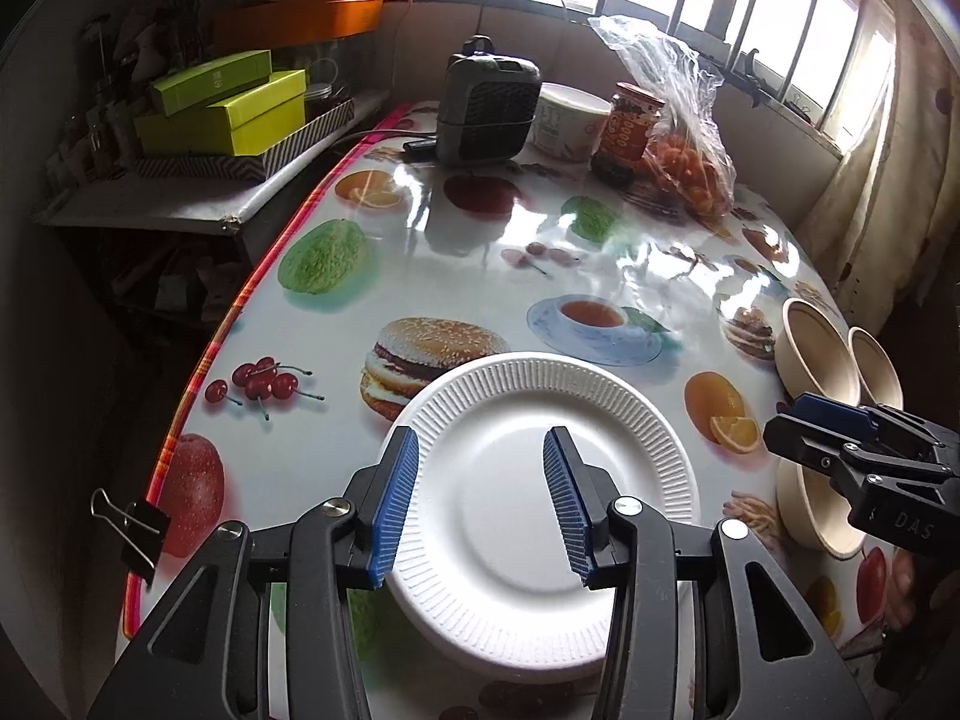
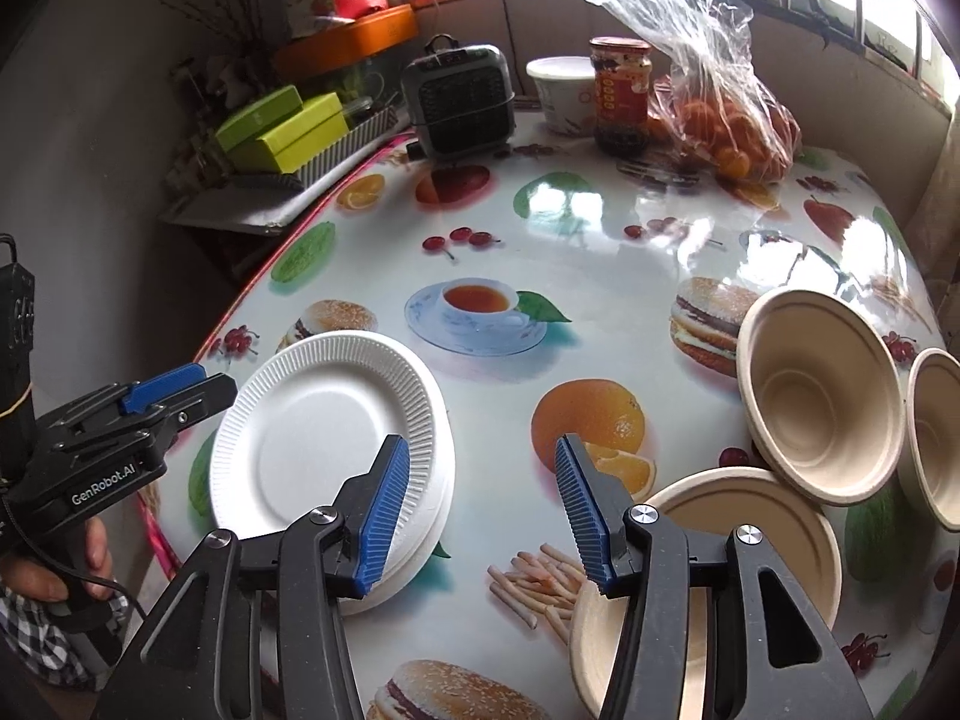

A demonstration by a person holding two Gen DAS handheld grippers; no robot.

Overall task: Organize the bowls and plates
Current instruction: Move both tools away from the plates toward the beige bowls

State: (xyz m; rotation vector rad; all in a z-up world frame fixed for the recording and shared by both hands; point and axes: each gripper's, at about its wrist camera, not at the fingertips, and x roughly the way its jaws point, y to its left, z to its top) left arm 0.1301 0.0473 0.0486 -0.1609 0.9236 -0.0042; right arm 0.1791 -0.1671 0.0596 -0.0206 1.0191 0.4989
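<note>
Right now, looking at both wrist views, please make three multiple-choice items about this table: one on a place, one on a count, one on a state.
1. Where is the stack of white plates relative to the beige bowls in the right wrist view?
A. Left of them
B. Right of them
C. Inside one

2. How many beige bowls show in the right wrist view?
A. One
B. Three
C. Five

3. How is the left gripper?
A. Shut on a plate
B. Shut on a bowl
C. Open, holding nothing

Answers:
1 A: the plates lie near the table's left edge, the bowls at the right.
2 B: two bowls lean tilted, and a third sits below them.
3 C: its blue pads stand apart above the plates.
</note>
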